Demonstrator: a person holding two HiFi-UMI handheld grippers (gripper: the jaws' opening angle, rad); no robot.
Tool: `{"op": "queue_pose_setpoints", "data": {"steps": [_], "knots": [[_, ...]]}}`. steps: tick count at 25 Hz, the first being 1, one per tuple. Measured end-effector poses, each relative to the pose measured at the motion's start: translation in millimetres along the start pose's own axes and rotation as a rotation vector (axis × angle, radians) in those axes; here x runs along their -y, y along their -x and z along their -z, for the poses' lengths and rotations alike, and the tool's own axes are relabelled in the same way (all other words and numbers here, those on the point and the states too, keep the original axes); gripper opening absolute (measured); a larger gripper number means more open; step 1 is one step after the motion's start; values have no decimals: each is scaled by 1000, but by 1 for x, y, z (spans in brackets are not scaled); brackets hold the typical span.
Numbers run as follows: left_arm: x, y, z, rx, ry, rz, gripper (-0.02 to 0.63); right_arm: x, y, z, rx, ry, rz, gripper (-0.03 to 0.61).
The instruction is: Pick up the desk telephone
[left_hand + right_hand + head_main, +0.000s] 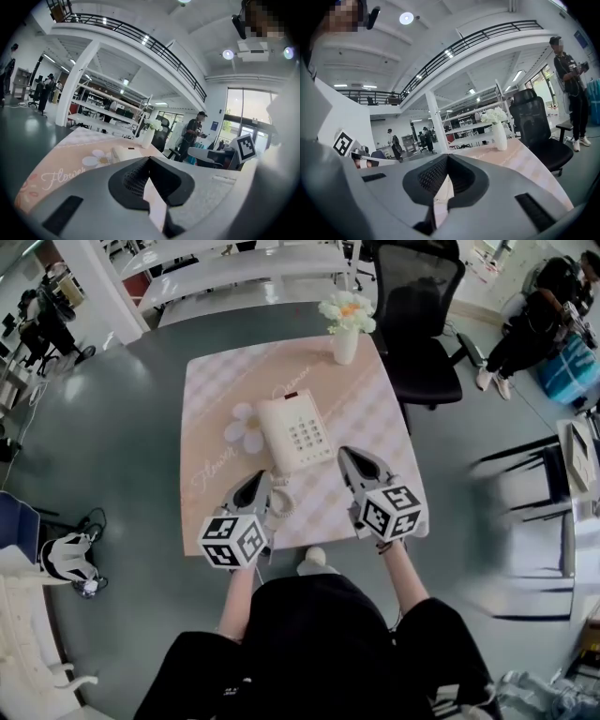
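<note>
- Pink checked cloth is covering the bench (220, 381); a daisy motif (246, 428) is showing on it, left of centre.
- Cream plastic desk telephone (295, 432) is lying flat at the middle of the bench, keypad facing up. It is sitting just beyond the tips of both tongs and between them.
- Coiled cord (279, 503) is trailing from the telephone's near edge toward the bench's near side.
- White vase with pale flowers (346, 332) is standing at the far right corner, well apart from the telephone.
- Black office chair (419, 329) is standing off the bench, far right.
- Left tongs (262, 475) are hovering near the telephone's near left corner, beside the cord. The jaws are pressed together and are gripping nothing.
- Right tongs (348, 455) are hovering just beside the telephone's near right corner. The jaws are likewise pressed together and empty.
- Step in hand, as a judgement: the approach. Neither pair is touching the telephone, so the pick-up is not yet begun.
- Next move, as a judgement: the jaws are needing to spread before any grip. One pair on each side of the body would be keeping it level; the cord is lying where the left tongs could snag it.
</note>
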State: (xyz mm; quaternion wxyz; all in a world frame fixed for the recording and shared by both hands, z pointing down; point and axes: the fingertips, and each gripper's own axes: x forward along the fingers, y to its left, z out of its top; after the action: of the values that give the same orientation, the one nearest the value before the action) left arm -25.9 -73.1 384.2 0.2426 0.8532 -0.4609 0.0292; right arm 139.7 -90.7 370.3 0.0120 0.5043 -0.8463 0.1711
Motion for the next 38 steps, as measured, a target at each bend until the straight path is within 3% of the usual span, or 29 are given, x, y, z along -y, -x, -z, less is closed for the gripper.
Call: {"op": "queue_pose_setpoints", "data": {"steps": [9,19,27,38], "knots": [[-29,-35,13,-70,102,-55,-2,22,-51,12,-62,-67,-49,-8],[-64,-80,41,-210,257,-59,1,61,-103,36,-185,-87,-30,-8],[-80,-104,41,-209,362,-49,89,83,-136,62,-266,-143,-38,-1],[-97,-135,48,-226,478,-15,222,101,-176,81,-372,-296,-104,146]]}}
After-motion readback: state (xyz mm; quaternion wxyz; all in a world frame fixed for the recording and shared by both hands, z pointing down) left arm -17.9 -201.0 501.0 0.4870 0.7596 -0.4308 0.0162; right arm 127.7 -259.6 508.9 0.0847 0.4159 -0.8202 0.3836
